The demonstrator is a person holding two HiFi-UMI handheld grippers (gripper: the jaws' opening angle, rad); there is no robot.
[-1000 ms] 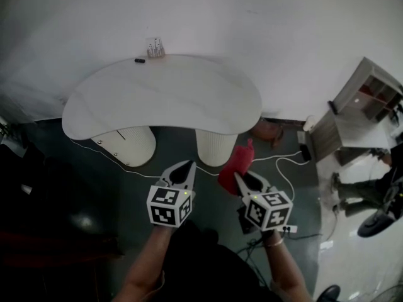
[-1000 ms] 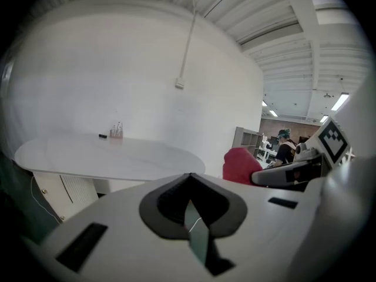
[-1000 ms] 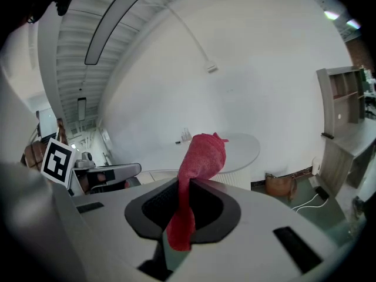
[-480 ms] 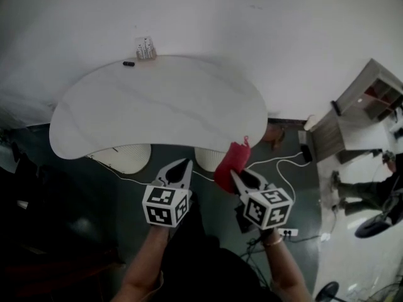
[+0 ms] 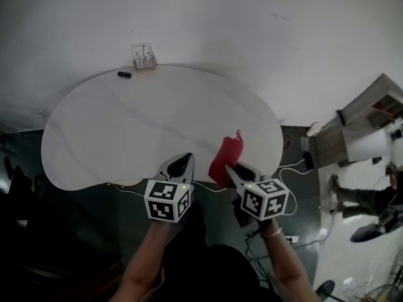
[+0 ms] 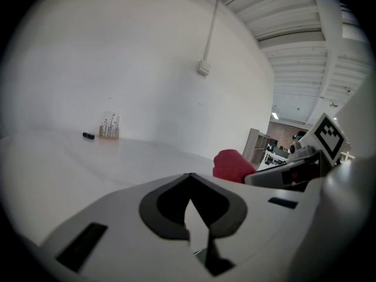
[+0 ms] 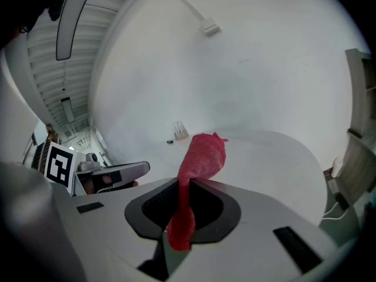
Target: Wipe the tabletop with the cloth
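Observation:
A white kidney-shaped tabletop (image 5: 145, 124) fills the middle of the head view. My right gripper (image 5: 228, 167) is shut on a red cloth (image 5: 225, 155), which sticks up and forward from the jaws over the table's near right edge. In the right gripper view the cloth (image 7: 202, 154) stands bunched between the dark pads (image 7: 155, 207) of the right gripper (image 7: 179, 184), with the tabletop (image 7: 276, 151) beyond. My left gripper (image 5: 186, 160) is shut on nothing at the table's near edge, just left of the cloth. From the left gripper (image 6: 189, 178) the cloth (image 6: 232, 164) shows to the right.
A small holder with white items (image 5: 143, 59) and a small black object (image 5: 124, 75) sit at the table's far edge by the white wall. A wooden cabinet (image 5: 352, 124) stands at the right. White cables (image 5: 296, 162) lie on the dark floor; a person's legs (image 5: 359, 197) at far right.
Both grippers and the camera have moved forward: the grippers went from over the floor to the table's near edge, the red cloth still held in the right one.

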